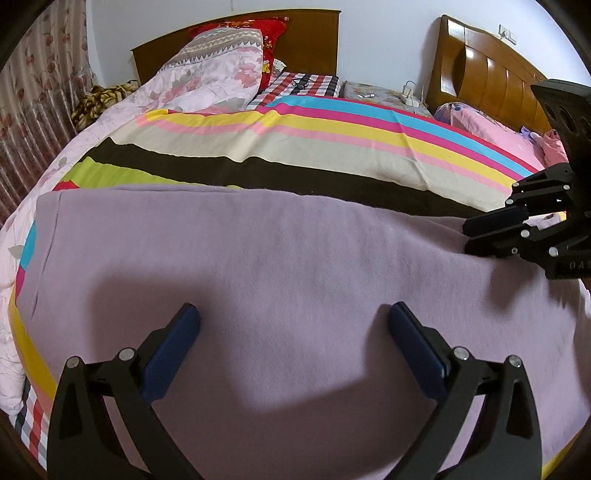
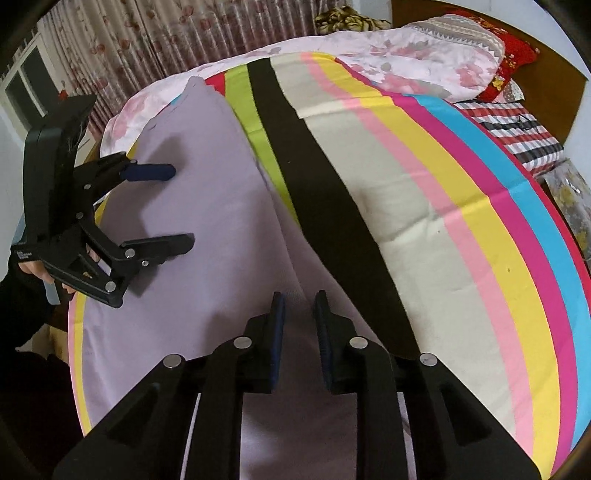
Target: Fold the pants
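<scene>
The lilac pants (image 1: 258, 258) lie flat on the striped bedspread (image 1: 314, 147), folded along their length. My left gripper (image 1: 293, 317) hovers over the middle of the pants with its jaws wide open and empty; it also shows in the right wrist view (image 2: 183, 205). My right gripper (image 2: 299, 306) is at the pants' (image 2: 207, 229) far-side edge with jaws narrowly apart and cloth between the pads; whether it pinches is unclear. It shows at the right in the left wrist view (image 1: 467, 234).
A floral quilt (image 1: 199, 77) and red pillow (image 1: 271, 33) are heaped near the headboard. A second bed with pink bedding (image 1: 491, 129) stands to the right, a power strip (image 1: 410, 98) between. Curtains (image 2: 147, 44) hang beyond the bed's far side.
</scene>
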Available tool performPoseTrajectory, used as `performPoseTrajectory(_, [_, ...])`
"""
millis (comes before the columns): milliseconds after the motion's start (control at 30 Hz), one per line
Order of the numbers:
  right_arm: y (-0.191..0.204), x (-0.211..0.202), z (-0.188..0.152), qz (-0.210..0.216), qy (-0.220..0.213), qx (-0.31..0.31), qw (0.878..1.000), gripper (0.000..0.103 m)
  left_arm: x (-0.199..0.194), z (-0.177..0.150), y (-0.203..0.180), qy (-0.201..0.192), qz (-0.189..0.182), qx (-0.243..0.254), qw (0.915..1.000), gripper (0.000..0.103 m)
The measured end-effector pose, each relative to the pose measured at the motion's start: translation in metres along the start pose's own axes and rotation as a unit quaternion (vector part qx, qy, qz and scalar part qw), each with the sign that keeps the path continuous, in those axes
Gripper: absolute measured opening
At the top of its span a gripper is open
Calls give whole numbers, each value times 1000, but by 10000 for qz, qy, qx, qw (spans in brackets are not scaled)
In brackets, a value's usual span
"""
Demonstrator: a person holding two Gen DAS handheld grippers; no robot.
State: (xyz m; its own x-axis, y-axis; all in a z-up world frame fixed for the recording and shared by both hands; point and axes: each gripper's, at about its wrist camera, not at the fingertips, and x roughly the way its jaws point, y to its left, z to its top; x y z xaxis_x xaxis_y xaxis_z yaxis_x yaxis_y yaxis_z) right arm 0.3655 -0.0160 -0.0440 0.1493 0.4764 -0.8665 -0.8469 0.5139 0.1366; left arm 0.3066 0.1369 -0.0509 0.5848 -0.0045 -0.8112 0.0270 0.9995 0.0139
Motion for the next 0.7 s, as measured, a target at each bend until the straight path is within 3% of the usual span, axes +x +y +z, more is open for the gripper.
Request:
performPoseTrajectory(100, [8, 3, 0, -238, -50, -193, 9995, 18, 0, 0, 0, 1, -4, -4, 10000, 102])
performPoseTrajectory(167, [18, 2, -2, -421, -92, -409, 9982, 3, 0, 0, 0, -4, -2, -4, 10000, 102])
performPoseTrajectory(367, [21, -28, 14, -1163, -593, -583, 9897, 3, -7, -1, 13, -166, 56, -402, 9990, 101])
performPoseTrajectory(500, [15, 6, 9, -1414, -128, -778, 9868, 3, -3, 1, 14, -85, 89, -507, 9986, 101])
performPoseTrajectory(600, [2, -3, -1, -1267, -351, -261, 9910, 20, -4, 0, 9, -48, 165, -454, 9988, 101])
performPoseTrajectory(633, [-5, -17, -7, -1201, -504, 101, 9914, 32, -5, -1, 9, -44, 156, -463, 9988, 101])
performPoseTrajectory(700, [-11, -43, -24, -1199, -988, 612, 9860, 36, -5, -1, 8, -41, 159, -464, 9988, 101])
